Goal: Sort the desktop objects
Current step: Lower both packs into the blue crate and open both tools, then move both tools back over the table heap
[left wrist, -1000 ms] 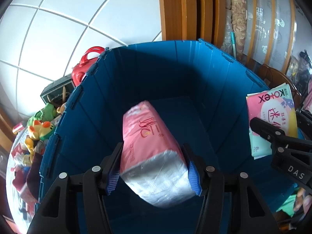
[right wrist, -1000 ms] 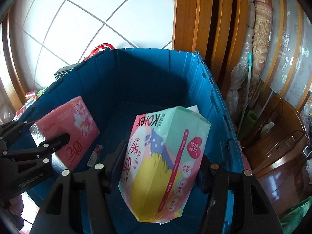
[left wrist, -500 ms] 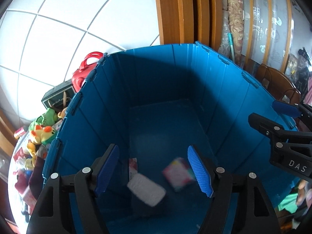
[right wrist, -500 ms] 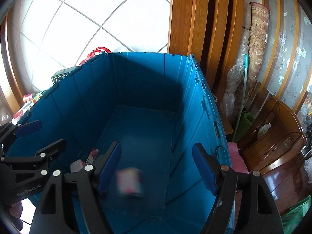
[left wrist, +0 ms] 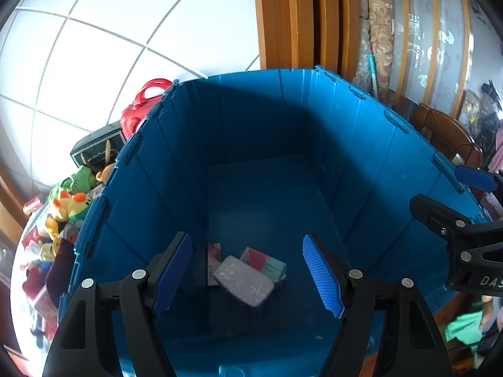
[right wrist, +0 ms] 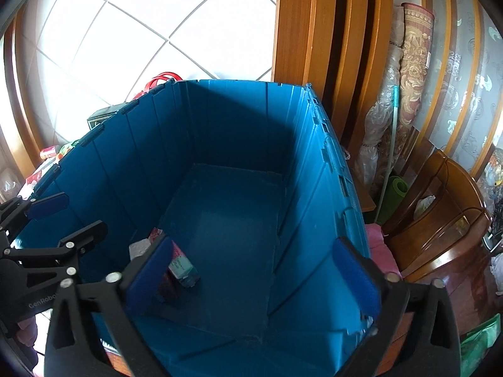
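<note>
Left claw (left wrist: pixel 248 270), marked "GenRobo", spread and empty; right claw (right wrist: pixel 254 275), marked "DAS", opening, empty, above blue bin (left wrist: pixel 251 119).

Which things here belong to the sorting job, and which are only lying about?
Job: blue crate; tissue pack, pink-and-green pack and small pink packet on its floor.

Lying about: plush toys, red case, wooden chair, rolled rug.

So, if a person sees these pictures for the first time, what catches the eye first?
The big blue crate fills both views, with a few packs lying on its floor. Both grippers hang empty above it, the right gripper with jaws opening. Colourful toys pile up outside its left wall.
</note>
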`<state>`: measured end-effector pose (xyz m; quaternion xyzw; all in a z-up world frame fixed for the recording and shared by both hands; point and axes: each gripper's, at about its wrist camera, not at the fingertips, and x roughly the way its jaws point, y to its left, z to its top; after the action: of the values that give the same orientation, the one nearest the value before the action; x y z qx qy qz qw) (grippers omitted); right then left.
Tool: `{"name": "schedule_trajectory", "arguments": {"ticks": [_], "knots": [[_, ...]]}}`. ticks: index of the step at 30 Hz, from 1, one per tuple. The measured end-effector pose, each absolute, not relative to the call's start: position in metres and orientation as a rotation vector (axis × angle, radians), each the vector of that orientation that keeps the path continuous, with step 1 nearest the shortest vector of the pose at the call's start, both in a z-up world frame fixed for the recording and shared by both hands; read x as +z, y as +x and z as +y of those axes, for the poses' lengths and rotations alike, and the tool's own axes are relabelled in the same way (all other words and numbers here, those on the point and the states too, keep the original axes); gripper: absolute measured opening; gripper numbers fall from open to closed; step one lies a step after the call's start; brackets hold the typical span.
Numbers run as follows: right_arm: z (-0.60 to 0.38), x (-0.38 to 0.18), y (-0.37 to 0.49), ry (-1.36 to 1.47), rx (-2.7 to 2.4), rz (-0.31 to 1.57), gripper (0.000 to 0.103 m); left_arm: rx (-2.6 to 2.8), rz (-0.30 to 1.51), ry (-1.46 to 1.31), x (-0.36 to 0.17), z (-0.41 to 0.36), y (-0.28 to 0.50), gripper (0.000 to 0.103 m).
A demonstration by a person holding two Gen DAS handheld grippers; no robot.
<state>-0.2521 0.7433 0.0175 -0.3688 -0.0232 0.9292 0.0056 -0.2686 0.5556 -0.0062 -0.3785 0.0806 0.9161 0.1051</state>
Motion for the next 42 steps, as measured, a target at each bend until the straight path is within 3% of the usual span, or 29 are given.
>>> {"name": "schedule_trajectory", "arguments": {"ticks": [25,33,42], "knots": [[0.722,0.019,-0.216,-1.118,3.016,-0.07,0.103,2.847,0.223,-1.023,0.015,0.521,-0.213,0.078],[0.674,0.03,-0.2,-1.079,3.072,-0.104,0.103,2.923,0.159,-0.964,0.03,0.458,-0.187,0.081],[0.567,0.036,-0.173,-1.046,3.134,-0.139,0.103,3.013,0.114,-0.957,0.034,0.334,-0.149,0.081]]}}
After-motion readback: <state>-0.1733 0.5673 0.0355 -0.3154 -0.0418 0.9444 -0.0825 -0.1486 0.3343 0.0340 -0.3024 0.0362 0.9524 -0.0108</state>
